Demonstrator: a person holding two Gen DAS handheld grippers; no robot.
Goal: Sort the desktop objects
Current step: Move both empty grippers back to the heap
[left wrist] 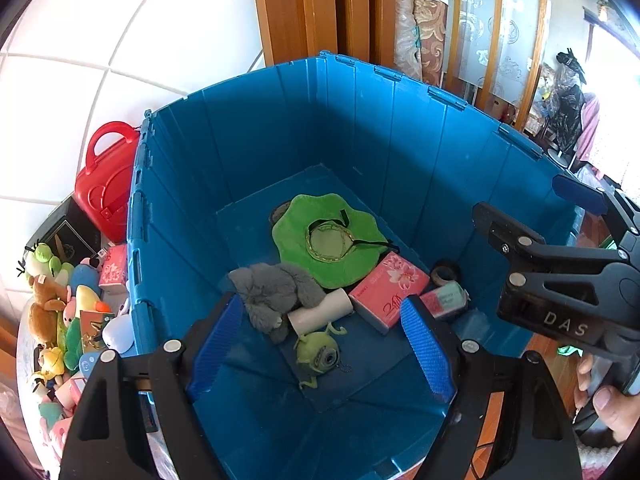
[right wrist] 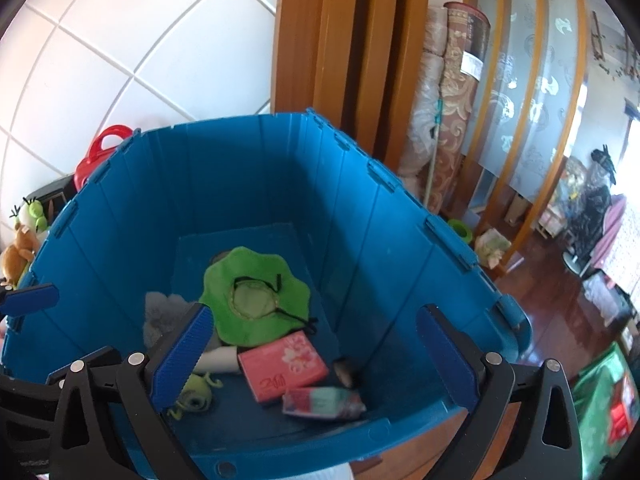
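A deep blue bin (left wrist: 248, 152) holds a green floppy hat (left wrist: 324, 240), a grey plush (left wrist: 272, 292), a white roll (left wrist: 320, 312), a pink tissue pack (left wrist: 390, 292), a small pink-and-green pack (left wrist: 446, 300), a tape roll (left wrist: 444, 274) and a green one-eyed toy (left wrist: 318, 354). My left gripper (left wrist: 324, 348) hangs open and empty above the bin's near side. My right gripper (right wrist: 320, 356) is open and empty over the bin's near right edge; it also shows in the left wrist view (left wrist: 532, 204). The bin (right wrist: 132, 208), hat (right wrist: 256, 296) and pink pack (right wrist: 282, 364) show in the right wrist view.
Left of the bin lie several plush toys (left wrist: 60, 320), a red case (left wrist: 106, 188) and a dark box (left wrist: 72, 232) on a table. Behind the bin stand a white tiled wall, wooden door frames (left wrist: 320, 8) and rolled carpets (right wrist: 448, 100). Dark wood floor lies at the right.
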